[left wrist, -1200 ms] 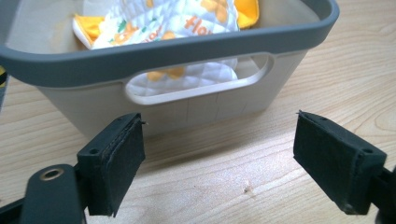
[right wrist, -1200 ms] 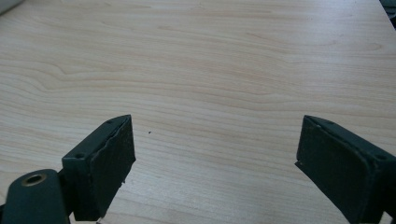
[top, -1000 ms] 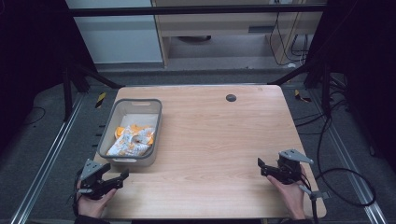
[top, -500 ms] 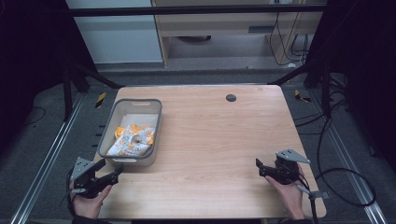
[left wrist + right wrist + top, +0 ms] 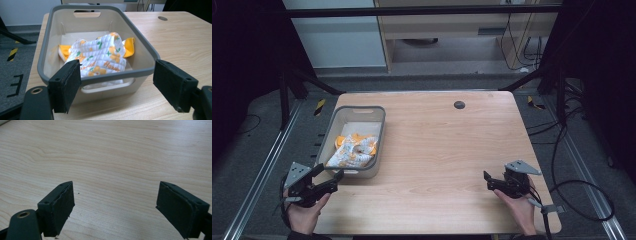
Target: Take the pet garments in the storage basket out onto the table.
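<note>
A grey plastic bin (image 5: 330, 134) stands on the left side of the wooden table (image 5: 437, 145). In it lies a crumpled white quilted cloth (image 5: 353, 150) with orange flowers and an orange lining. My left gripper (image 5: 329, 173) is held just off the bin's near end, pointing at it, with its jaws wide open and nothing in them. In the left gripper view the bin (image 5: 147, 51) and cloth (image 5: 100, 53) lie just beyond the left gripper (image 5: 117, 68). My right gripper (image 5: 488, 181) rests low at the table's near right. Its jaws have just closed slightly, but the right gripper (image 5: 116, 192) stays open over bare wood.
A small dark round hole (image 5: 459, 104) sits near the table's far edge. Cables trail on the floor to the right of the table (image 5: 562, 190). Dark frame posts stand at the far corners. Bare wood stretches between the two grippers.
My left gripper has lifted a little and shifted slightly left at the bin's near end. The right hand has stayed where it was.
</note>
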The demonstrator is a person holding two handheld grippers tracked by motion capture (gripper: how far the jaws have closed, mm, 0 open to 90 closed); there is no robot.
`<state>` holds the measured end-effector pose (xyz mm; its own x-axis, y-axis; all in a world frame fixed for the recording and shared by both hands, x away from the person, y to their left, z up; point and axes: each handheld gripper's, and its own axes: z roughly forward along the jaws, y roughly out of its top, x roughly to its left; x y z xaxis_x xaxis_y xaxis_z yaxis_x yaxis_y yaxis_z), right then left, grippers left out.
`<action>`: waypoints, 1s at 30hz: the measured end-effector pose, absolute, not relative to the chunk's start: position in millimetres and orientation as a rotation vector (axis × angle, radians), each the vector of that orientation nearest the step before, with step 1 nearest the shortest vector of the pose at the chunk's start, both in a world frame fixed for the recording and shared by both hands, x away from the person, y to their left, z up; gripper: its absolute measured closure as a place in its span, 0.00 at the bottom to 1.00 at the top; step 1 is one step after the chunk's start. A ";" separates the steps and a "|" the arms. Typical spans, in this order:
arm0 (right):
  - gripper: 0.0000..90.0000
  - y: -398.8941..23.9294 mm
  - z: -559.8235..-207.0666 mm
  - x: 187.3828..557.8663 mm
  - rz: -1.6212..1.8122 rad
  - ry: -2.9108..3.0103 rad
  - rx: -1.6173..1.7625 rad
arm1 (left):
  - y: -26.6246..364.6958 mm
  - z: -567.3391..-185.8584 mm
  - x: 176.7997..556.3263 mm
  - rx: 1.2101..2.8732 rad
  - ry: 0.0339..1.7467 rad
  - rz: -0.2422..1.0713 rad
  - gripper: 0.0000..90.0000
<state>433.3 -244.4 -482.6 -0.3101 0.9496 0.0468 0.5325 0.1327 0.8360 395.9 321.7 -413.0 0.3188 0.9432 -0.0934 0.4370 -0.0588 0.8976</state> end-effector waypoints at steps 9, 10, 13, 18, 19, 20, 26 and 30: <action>0.20 -245.5 -482.3 433.9 1.093 1.912 1.425 | 324.1 -395.5 400.9 1.628 1.248 0.707 0.24; 0.20 -245.5 -482.3 433.9 1.092 1.913 1.425 | 324.1 -393.7 401.3 1.626 1.245 0.711 0.24; 0.21 -245.5 -482.3 434.0 1.093 1.913 1.426 | 324.0 -390.3 402.5 1.622 1.238 0.713 0.24; 0.23 -245.6 -481.6 433.5 1.104 1.908 1.430 | 324.3 -380.8 408.9 1.614 1.224 0.720 0.24; 0.23 -245.5 -481.7 433.5 1.105 1.908 1.430 | 324.4 -379.5 410.2 1.613 1.223 0.719 0.24; 0.23 -245.5 -481.7 433.5 1.104 1.909 1.430 | 324.5 -378.3 411.7 1.613 1.222 0.719 0.24; 0.26 -245.1 -481.7 433.3 1.100 1.914 1.430 | 322.4 -374.7 420.9 1.620 1.219 0.720 0.24; 0.27 -245.7 -481.9 433.6 1.097 1.911 1.419 | 320.9 -375.9 426.2 1.628 1.223 0.711 0.24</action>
<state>433.6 -245.7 -481.9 -0.3202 0.9454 0.0601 0.5288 0.1257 0.8394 426.2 320.9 -375.9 0.3315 0.9395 -0.0860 0.3902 -0.0535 0.9192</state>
